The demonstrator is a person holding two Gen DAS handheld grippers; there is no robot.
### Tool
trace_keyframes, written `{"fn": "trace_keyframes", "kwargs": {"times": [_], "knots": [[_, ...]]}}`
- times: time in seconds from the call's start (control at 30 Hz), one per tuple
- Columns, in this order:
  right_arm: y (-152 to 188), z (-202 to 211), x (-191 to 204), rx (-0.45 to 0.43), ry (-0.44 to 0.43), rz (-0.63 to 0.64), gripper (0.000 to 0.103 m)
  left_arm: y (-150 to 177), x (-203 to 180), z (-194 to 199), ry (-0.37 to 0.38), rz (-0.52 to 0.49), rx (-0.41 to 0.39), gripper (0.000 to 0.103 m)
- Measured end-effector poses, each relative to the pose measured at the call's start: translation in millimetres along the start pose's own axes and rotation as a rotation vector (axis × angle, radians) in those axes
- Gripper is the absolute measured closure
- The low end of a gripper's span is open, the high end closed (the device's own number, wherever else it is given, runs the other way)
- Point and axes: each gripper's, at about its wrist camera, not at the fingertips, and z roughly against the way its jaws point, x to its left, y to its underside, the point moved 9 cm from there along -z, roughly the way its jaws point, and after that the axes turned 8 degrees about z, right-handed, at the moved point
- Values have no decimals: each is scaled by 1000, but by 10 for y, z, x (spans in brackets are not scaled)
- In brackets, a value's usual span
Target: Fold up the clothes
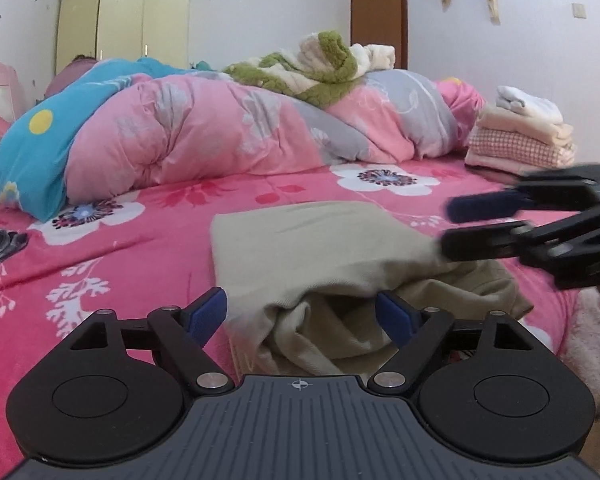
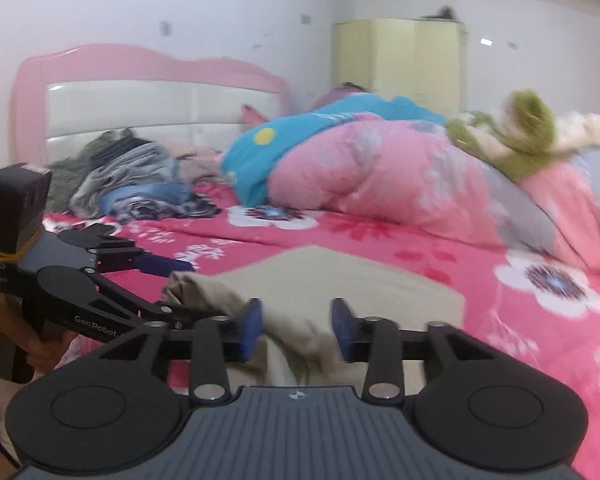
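Observation:
A beige garment (image 1: pixel 320 248) lies folded on the pink flowered bedsheet (image 1: pixel 120 248), flat at its far end and bunched at the near end. My left gripper (image 1: pixel 302 314) stands open and wide around the bunched near end, its blue pads clear of the cloth. In the right wrist view the same garment (image 2: pixel 360 284) runs between the fingers of my right gripper (image 2: pixel 297 322), which is open, pads beside the cloth without pinching it. The right gripper (image 1: pixel 460 222) shows at the right of the left wrist view, the left gripper (image 2: pixel 180 288) at the left of the right wrist view.
A stack of folded clothes (image 1: pixel 520 136) sits at the far right of the bed. A rumpled pink and blue quilt (image 1: pixel 180 132) with a green and cream blanket (image 1: pixel 324 68) on it fills the back. Unfolded clothes (image 2: pixel 132 184) are piled by the pink headboard (image 2: pixel 140 80).

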Motion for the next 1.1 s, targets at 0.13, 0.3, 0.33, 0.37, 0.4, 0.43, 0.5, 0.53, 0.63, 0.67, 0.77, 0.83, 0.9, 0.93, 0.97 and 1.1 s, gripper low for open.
{"fn": "trace_keyframes", "kwargs": {"times": [0.13, 0.3, 0.33, 0.37, 0.4, 0.43, 0.5, 0.53, 0.63, 0.67, 0.77, 0.83, 0.9, 0.93, 0.97, 1.1], "knots": [[25, -368, 34, 89, -24, 110, 68, 32, -1, -100, -37, -17, 14, 22], [4, -410, -4, 88, -70, 56, 101, 63, 265, -166, -95, 79, 35, 26], [-23, -362, -6, 68, -74, 49, 101, 71, 320, -172, -94, 109, 36, 26], [-8, -332, -1, 66, -80, 46, 101, 79, 371, -176, -92, 138, 38, 25], [32, -320, 11, 63, -84, 43, 101, 93, 390, -176, -84, 158, 41, 25], [83, -316, 23, 74, -79, 45, 101, 101, 393, -168, -82, 160, 38, 25], [151, -286, 17, 87, -49, 47, 95, 91, 375, -147, -86, 147, 27, 25], [136, -221, 7, 72, -37, 32, 92, 87, 372, -142, -85, 144, 23, 25], [43, -3, 1, -1, -32, 14, 50, 85, 389, -156, -75, 158, 22, 25], [29, 25, 26, -11, -40, 34, 44, 79, 390, -155, -73, 158, 20, 25], [74, -30, 110, 43, -36, 118, 41, 75, 384, -99, -77, 135, 15, 25], [50, 23, 127, 35, -36, 132, 42, 65, 372, 0, -70, 111, 4, 25], [16, 128, 152, 12, -72, 121, 48, 62, 368, 80, -57, 97, -5, 24], [7, 180, 178, 2, -98, 119, 50, 60, 373, 108, -51, 98, -6, 23], [35, 191, 230, 9, -118, 135, 53, 54, 378, 127, -43, 103, -5, 23], [188, 135, 475, 49, -169, 242, 64, 6, 418, 209, 1, 174, -11, 23]]}}
